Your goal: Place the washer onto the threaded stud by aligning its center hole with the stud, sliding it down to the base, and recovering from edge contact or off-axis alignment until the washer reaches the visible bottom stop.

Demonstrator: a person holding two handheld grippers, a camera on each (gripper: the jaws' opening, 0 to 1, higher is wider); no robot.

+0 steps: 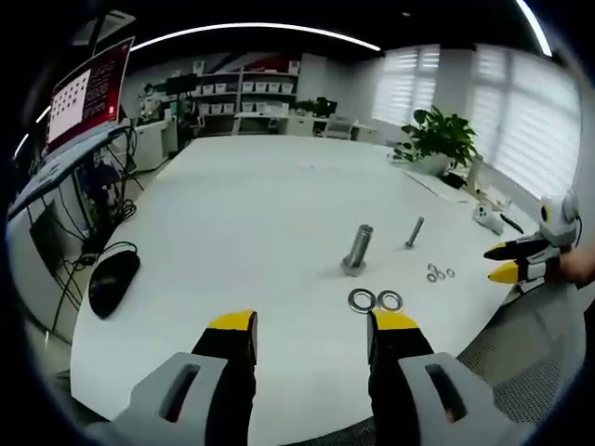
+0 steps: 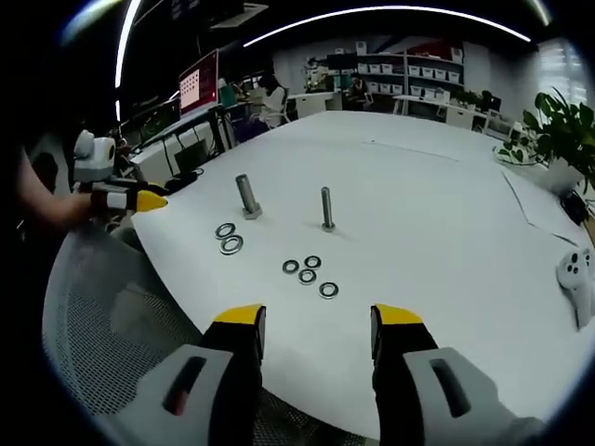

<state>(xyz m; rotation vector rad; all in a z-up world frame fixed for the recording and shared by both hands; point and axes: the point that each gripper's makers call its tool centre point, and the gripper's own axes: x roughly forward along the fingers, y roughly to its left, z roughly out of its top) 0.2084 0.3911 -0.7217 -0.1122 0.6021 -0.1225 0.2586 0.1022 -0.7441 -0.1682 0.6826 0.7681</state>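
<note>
Nothing is being carried yet, so the step in hand looks like picking a washer off the desk (image 2: 446,195), and doing it well probably means coming down low and flat so one jaw can get under or against the thin rim rather than skating over it. The right gripper (image 2: 318,321) is hovering at the desk's near edge with its yellow-tipped jaws spread wide and holding nothing; the left gripper (image 1: 311,327) is doing the same from its side, jaws apart and empty. In the right gripper view the four small washers (image 2: 308,270) are lying flat in a loose cluster just ahead of the jaws, with the slim threaded stud (image 2: 327,208) standing upright a little beyond them. The two larger washers (image 2: 228,238) are lying side by side, touching or nearly so, near the thick bolt (image 2: 247,196), which is also standing on its head. Size-matching seems to matter: the small rings appear suited to the slim stud and the large ones to the thick bolt. All the washers are looking like thin, shiny metal rings with open centres, likely slippery and prone to tipping when pinched, so a grip across the outer edge that leaves the hole unobstructed would make threading onto the stud easier.
</note>
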